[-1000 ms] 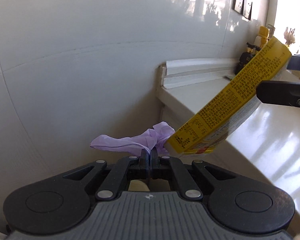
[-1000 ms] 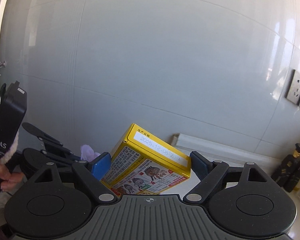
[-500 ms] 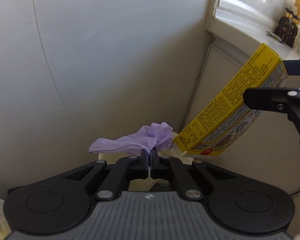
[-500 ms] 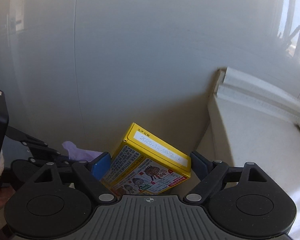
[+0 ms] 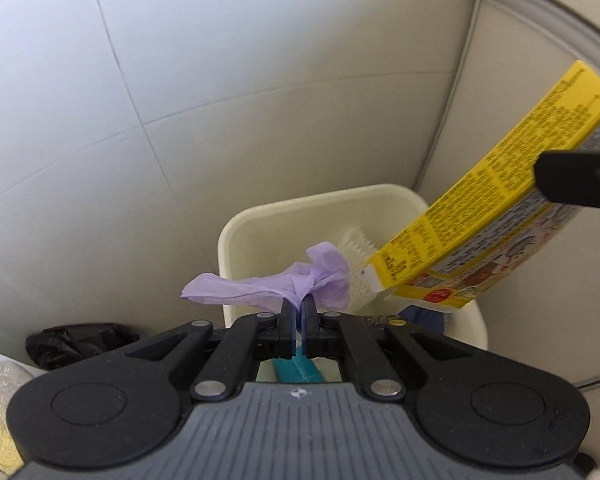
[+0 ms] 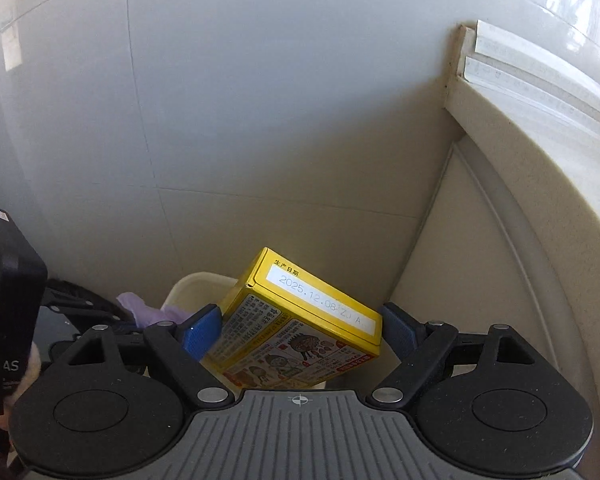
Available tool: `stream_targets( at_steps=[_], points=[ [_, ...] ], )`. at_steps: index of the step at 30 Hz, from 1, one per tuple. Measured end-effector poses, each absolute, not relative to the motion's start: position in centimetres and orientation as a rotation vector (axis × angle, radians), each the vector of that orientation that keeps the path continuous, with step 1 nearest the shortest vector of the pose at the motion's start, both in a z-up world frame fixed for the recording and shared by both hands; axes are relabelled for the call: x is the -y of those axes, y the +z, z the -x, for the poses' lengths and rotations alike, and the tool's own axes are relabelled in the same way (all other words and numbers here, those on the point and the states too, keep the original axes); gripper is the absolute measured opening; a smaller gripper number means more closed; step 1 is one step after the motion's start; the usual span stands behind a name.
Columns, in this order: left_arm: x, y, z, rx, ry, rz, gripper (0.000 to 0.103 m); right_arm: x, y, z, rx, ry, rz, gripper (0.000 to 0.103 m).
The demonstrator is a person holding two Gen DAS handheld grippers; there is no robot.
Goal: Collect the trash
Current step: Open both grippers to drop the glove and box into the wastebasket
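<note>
Trash is hanging over the cream waste bin (image 5: 320, 216) in the lower middle of the left wrist view, one piece in each gripper. The left gripper (image 5: 298, 322) is pinching a crumpled purple disposable glove (image 5: 276, 286) with its jaws clenched tight on a thin fold, so the rest of the glove is flopping sideways toward the left of the frame above the bin's mouth. The right gripper (image 6: 300, 330) is clasping a yellow printed carton (image 6: 300, 328) across its width, jaws spread wide with the blue pads (image 6: 200, 330) pressing its two sides. That wide hold probably suits a light, hollow box that would crush under a narrow pinch.

In the left wrist view the carton's long axis is running diagonally, from the upper right of the frame down to the centre right, its lower end with a loose white flap pointing into the bin. Both pieces appear poised for dropping, which looks like the step in hand. A white brush head (image 5: 356, 264) is already lying inside the bin, and a black crumpled bag (image 5: 76, 344) is sitting at the lower left, beside the bin.
</note>
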State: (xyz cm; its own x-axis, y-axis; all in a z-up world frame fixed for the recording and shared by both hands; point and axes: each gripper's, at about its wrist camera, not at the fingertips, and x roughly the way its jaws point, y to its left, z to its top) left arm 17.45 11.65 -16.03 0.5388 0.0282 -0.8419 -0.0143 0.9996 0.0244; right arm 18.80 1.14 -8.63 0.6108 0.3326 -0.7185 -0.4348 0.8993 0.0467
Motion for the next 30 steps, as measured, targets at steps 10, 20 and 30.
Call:
stream_targets(
  at_steps=[10,20,30],
  points=[
    [-11.8,-17.1,-18.3,-1.011,0.060,-0.025,0.030,-1.1,-10.3,-20.4,-0.905,0.464,0.025,0.089],
    [-10.7,-17.2,-18.1,-1.010,0.053,-0.053,0.048,-1.5,-10.4,-20.6,-0.896,0.441,0.059,0.089],
    [-10.8,-17.4,-18.3,-1.004,0.057,-0.061,0.058,-1.6,-10.5,-20.7,-0.907,0.444,0.064,0.089]
  ],
)
